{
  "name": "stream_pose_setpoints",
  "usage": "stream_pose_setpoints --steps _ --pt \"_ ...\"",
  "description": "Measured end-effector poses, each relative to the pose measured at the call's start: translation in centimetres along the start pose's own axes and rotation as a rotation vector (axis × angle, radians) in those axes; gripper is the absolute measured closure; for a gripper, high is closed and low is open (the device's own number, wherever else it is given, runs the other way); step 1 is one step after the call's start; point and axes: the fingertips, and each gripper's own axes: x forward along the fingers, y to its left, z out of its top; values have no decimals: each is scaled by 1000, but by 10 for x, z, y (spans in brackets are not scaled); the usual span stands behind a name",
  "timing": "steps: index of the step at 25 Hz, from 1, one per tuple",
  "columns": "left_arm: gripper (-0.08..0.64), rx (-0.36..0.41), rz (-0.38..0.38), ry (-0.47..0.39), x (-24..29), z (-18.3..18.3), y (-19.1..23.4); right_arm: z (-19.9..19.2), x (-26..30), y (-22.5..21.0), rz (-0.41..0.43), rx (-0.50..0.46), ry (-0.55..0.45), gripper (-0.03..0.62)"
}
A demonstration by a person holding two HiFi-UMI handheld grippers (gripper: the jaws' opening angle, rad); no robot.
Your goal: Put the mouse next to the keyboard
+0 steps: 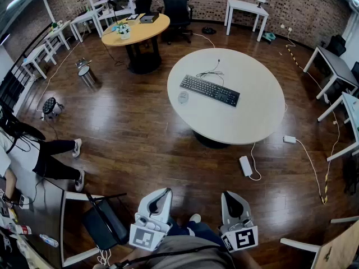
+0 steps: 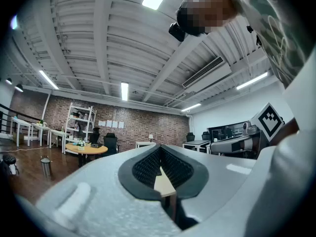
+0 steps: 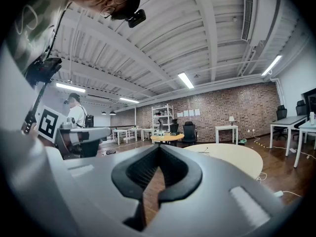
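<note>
- Here the left gripper [image 1: 162, 196] and the right gripper [image 1: 229, 198] are held side by side at the bottom of the head view. They are close to the person [image 1: 190, 252], and both point roughly level and forward toward the bench [image 1: 252, 122].
- The left gripper's jaws are clenched together: in the left gripper view the pads [image 2: 144, 166] meet at their tips with nothing between them.
- The right gripper's jaws are likewise pressed together and empty in the right gripper view. Only the floor [image 3: 291, 172] shows in the gap behind their tips.
- The mouse [image 1: 183, 97] lies on the bench top, well apart from both grippers, with a wide stretch of floor between it and the jaws.
- In the head view it sits just beside the left end of the keyboard [image 1: 210, 90], close but not touching.
- The mouse is a small, pale, rounded oval. The keyboard is a long, flat, black slab set at a slant, with a thin dark cable [image 1: 212, 70] curling away from its far edge.
- The bench has a smooth, off-white round top on a dark central foot, and the floor is glossy dark wood planking.
- Each gripper has a smooth white shell, ribbed black pads inside the jaws, and a cube [image 1: 143, 237] with black-and-white square markers at its rear.
</note>
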Motion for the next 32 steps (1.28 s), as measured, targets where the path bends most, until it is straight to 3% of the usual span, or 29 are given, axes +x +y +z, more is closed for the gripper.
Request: stream_pose_setpoints --steps 6,11,14,18,21,26,32 --pt "558 -2 13 18 26 -8 25 -13 29 -20 -15 4 32 589" --pt "558 -18 -5 -2 82 -20 61 -17 88 -36 -5 17 21 590" --pt "558 -35 -40 -14 128 -28 86 -17 133 -54 -20 18 30 589" --pt "558 -6 -128 56 191 -45 117 -16 198 -78 -41 22 62 589" --pt "558 -9 -186 53 247 -48 141 -17 249 -100 -70 9 85 589" --pt "558 -92 -162 20 305 -45 196 -13 323 -119 -104 16 113 589" --pt "558 -77 -122 79 326 -52 261 -4 394 -127 -138 55 92 590"
